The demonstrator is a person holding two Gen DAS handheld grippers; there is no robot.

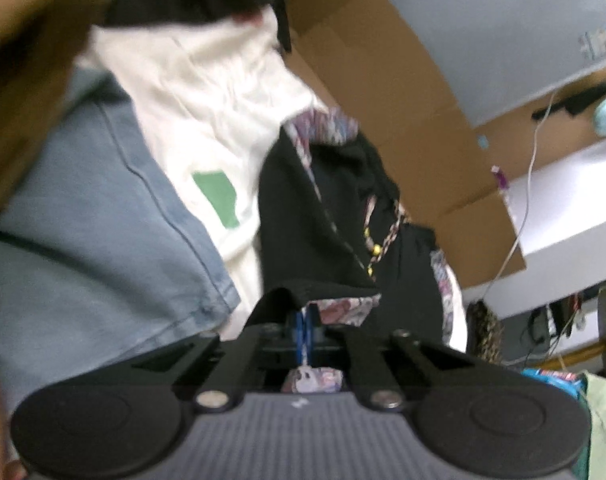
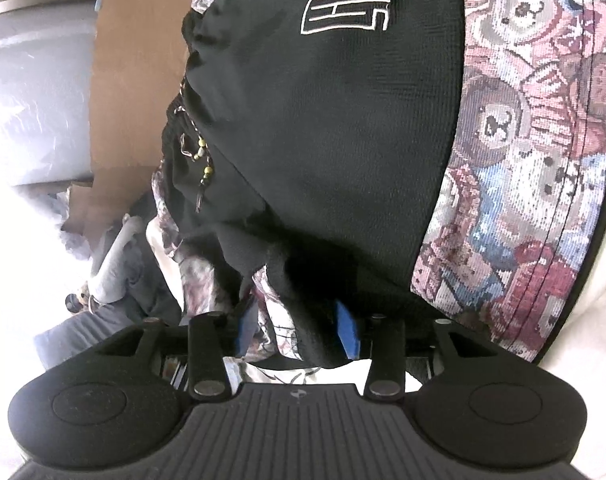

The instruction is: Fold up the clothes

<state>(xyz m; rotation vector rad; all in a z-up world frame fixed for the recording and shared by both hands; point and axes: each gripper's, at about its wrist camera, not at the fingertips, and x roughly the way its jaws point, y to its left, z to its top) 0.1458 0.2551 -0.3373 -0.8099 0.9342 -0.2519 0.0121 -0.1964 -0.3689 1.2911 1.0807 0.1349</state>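
A: What did the left wrist view show?

B: The left tongs (image 1: 306, 326) sat at the lower centre, their blue pads pressed together on the hem of the black garment (image 1: 323, 216); a strip of its patterned lining hung below them.

A: And where did that garment lie?

B: In the middle of the frame, crumpled; its left edge touched a white garment (image 1: 207, 92) bearing a green patch, and further left lay pale blue denim (image 1: 83, 216).

A: Any containers?

B: A cardboard box (image 1: 387, 92) stood open at the upper right, just behind the black garment; what it held could not be told from this angle; a grey-white rounded surface (image 1: 495, 28) rose behind it, and a white cable (image 1: 531, 184) ran down the right side.

A: And the right wrist view?

B: The right tongs (image 2: 299, 330) at the lower centre stood partly spread, blue pads (image 2: 347, 334) apart; a fold of the same black garment (image 2: 323, 120) and its lining hung between them; whether the pads pressed on it I could not tell.

A: Anything else there?

B: White outlined lettering at the top centre; a teddy-bear patterned band (image 2: 535, 152) down the right; a beaded drawstring (image 2: 203, 152) at the left; cardboard (image 2: 139, 72) behind, upper left.
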